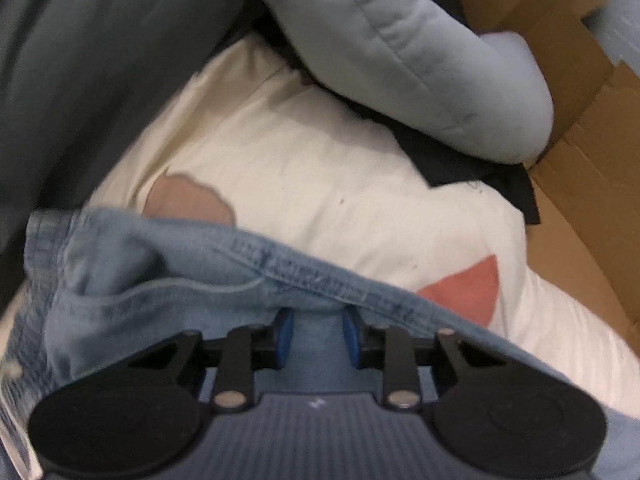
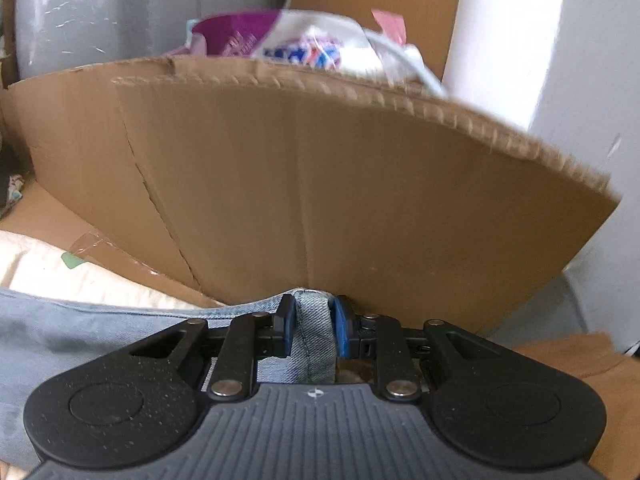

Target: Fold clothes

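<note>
The left gripper [image 1: 318, 334] points steeply down with its blue pads [image 1: 285, 332] set a little apart, and light blue denim [image 1: 192, 280] fills the gap between them. The cloth bunches up around the fingers and its stitched seam runs across just above the tips. Whether the pads actually press on the fabric I cannot tell; the picture is blurred there.

Beyond the denim lies a cream-white cloth [image 1: 304, 168] with a beige patch [image 1: 188, 200] and a coral-pink patch [image 1: 468, 284] printed on it. A pale blue padded garment [image 1: 404, 52] rests on the far edge of the white cloth, with something dark [image 1: 480, 176] tucked under it. A dark grey-green fabric [image 1: 80, 72] covers the left side of that view, and the brown wall of a cardboard box [image 1: 580, 168] rises at the right.

The right gripper [image 2: 314, 330] is clamped on a folded, stitched edge of the same denim [image 2: 316, 336], the pads squeezing it from both sides. From there the denim spreads away to the left and low in the view, lying over a cream cloth [image 2: 60, 272].

Right in front of this gripper stands a cardboard flap [image 2: 340, 184], its torn corrugated edge uppermost. Behind the flap sits a purple and white printed bag [image 2: 280, 40], with clear plastic wrap [image 2: 100, 12] to the left and a white rounded surface [image 2: 560, 40] to the right.
</note>
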A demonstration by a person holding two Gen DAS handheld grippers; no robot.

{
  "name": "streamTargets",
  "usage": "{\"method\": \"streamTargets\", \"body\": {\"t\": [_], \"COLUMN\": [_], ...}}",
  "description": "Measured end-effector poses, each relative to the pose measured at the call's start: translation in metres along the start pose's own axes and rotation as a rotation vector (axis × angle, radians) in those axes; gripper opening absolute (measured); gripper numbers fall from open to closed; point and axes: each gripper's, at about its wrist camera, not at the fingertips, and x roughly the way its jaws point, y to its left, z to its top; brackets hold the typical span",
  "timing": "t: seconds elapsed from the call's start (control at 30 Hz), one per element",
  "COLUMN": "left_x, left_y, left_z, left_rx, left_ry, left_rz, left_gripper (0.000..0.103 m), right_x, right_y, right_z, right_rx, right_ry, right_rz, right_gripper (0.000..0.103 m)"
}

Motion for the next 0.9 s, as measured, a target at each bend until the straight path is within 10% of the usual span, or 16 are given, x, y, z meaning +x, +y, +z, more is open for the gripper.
{"method": "streamTargets", "body": {"t": [0.17,0.53,0.9], "left_x": [-0.017,-0.026,-0.016], "left_y": [-0.01,-0.091,-0.214], "left_z": [-0.002,-0.02,-0.055], "left_rx": [0.045,0.088,0.437], "left_ry": [-0.035,0.03,0.12], "left_rz": [0.025,-0.192,-0.337], "left_gripper": [0.026,0.027,0.042], "right_x": [-0.005,-0.016,-0.007], "right_y": [-0.004,0.011,0.016], "right_z": [-0.003,-0.026,-0.024], "right_rx": [0.064,0.05,0.033], "right_ry": [0.005,0.045,0.035], "right_rz": [-0.004,0.065,0.057], "right_gripper": [0.04,0.04,0.046]}}
